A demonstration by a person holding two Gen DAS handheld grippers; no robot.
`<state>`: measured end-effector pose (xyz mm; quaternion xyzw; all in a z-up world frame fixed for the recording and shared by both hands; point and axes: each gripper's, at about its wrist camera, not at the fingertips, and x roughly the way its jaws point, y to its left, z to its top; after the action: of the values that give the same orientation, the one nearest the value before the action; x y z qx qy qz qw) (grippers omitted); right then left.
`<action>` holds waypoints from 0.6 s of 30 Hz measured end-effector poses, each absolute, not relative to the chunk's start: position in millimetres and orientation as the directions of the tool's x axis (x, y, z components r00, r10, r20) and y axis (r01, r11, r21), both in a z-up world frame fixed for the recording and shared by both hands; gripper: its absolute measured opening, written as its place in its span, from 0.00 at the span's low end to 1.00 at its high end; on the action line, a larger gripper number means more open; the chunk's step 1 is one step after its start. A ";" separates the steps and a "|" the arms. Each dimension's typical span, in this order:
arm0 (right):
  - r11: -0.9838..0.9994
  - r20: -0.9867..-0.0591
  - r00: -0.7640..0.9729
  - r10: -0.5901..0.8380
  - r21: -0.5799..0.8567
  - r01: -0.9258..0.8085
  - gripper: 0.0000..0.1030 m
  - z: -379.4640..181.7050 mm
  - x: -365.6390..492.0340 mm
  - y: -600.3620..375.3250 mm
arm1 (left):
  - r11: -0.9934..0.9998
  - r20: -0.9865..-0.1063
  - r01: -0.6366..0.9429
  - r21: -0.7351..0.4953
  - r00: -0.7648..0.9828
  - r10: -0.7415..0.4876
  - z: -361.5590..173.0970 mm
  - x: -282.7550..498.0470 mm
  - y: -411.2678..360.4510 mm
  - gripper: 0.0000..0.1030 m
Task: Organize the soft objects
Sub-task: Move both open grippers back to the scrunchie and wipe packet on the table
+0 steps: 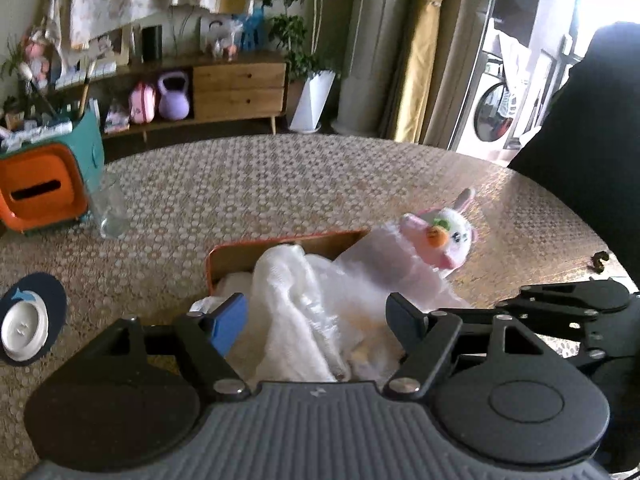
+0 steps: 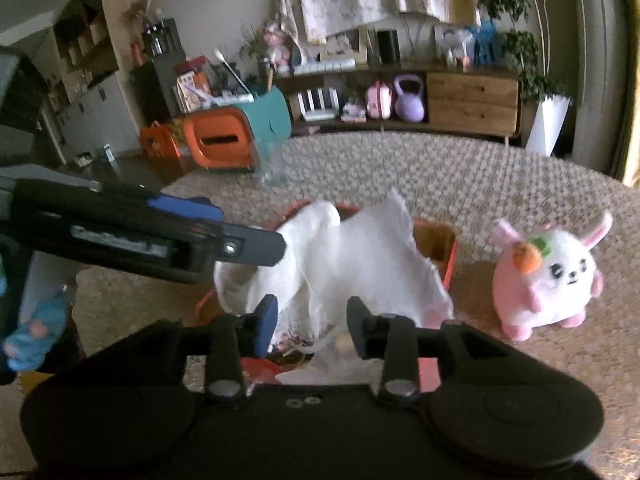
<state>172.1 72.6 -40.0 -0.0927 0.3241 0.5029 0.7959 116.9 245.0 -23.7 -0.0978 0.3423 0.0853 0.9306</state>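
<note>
A white gauzy cloth [image 1: 304,304] [image 2: 352,256] is heaped over an orange-rimmed box [image 1: 256,246] [image 2: 444,240] on the patterned table. A pink and white rabbit plush [image 1: 448,238] [image 2: 548,280] with a carrot on its head sits upright on the table just right of the box. My left gripper [image 1: 316,320] hovers over the near side of the cloth, jaws wide, pads clear of the fabric. My right gripper [image 2: 314,320] hangs over the same heap, jaws partly apart, loose threads of cloth between them but nothing pinched. The box's inside is mostly hidden.
An empty glass [image 1: 110,208] and an orange and teal container [image 1: 44,192] stand at the far left of the table [image 1: 280,184]. A dark coaster with a white button-shaped disc [image 1: 26,320] lies near left. A person's dark sleeve [image 1: 592,160] fills the right.
</note>
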 end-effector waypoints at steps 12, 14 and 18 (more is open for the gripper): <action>0.544 -0.523 0.391 0.758 0.176 -0.820 0.55 3.9 162.3 -13.7 | 0.984 -0.592 -0.121 -0.134 0.806 0.018 6.8 118.1 179.3 0.78; 0.560 -0.517 0.407 0.753 0.180 -0.809 0.58 6.1 163.0 -28.1 | 0.986 -0.583 -0.101 -0.136 0.812 0.002 10.0 119.5 167.0 0.82; 0.591 -0.499 0.444 0.744 0.182 -0.786 0.63 10.8 164.3 -56.4 | 0.987 -0.573 -0.054 -0.153 0.818 -0.044 15.1 122.5 143.0 0.86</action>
<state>164.3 -56.4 10.8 -0.0380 0.2734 0.4506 0.8490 122.5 143.0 15.1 -0.0814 0.3014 0.0027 0.9500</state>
